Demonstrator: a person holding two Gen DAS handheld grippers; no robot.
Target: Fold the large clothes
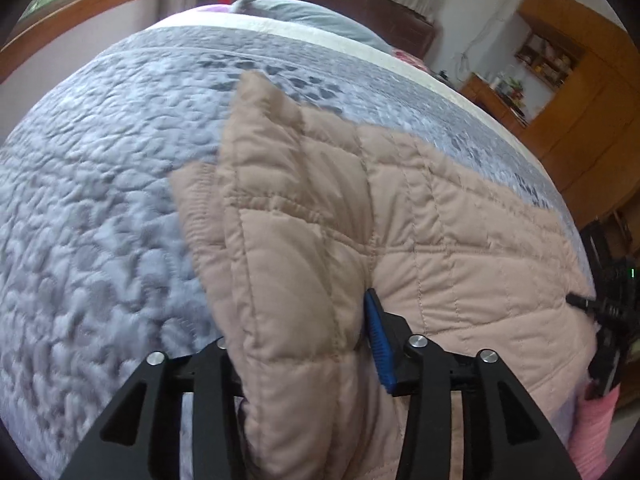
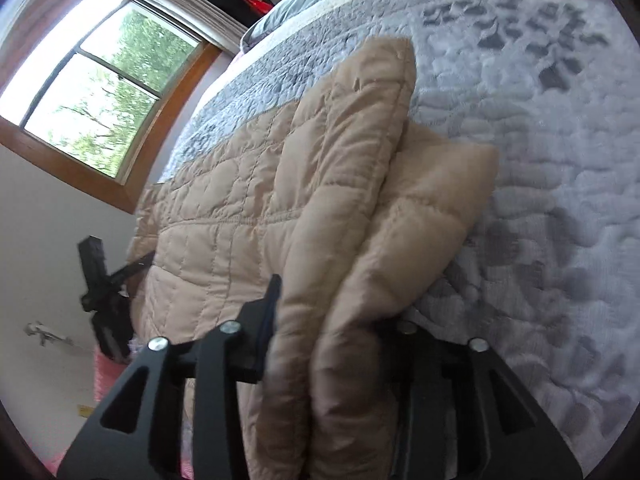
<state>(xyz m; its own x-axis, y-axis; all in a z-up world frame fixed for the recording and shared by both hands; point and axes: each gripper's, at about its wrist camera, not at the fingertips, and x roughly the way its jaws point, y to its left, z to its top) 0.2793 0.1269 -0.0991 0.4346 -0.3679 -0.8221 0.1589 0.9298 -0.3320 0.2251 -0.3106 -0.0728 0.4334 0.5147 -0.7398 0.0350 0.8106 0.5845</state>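
Observation:
A beige quilted padded jacket point(image 1: 420, 216) lies across the near part of a bed. My left gripper point(image 1: 300, 332) is shut on a thick folded edge of the jacket, which stands up between its jaws; one blue-padded finger point(image 1: 378, 340) shows, the other is hidden by fabric. In the right wrist view the same jacket point(image 2: 248, 200) bulges between the jaws of my right gripper point(image 2: 336, 312), which is shut on its other folded edge. Each gripper shows at the far side of the other's view, the right one point(image 1: 608, 308) and the left one point(image 2: 100, 280).
The bed carries a grey-blue quilted bedspread point(image 1: 100, 184) with a grey pillow point(image 1: 312, 16) at the head. A window point(image 2: 96, 92) is on the wall to the left. Wooden cabinets and shelves point(image 1: 560, 80) stand to the right.

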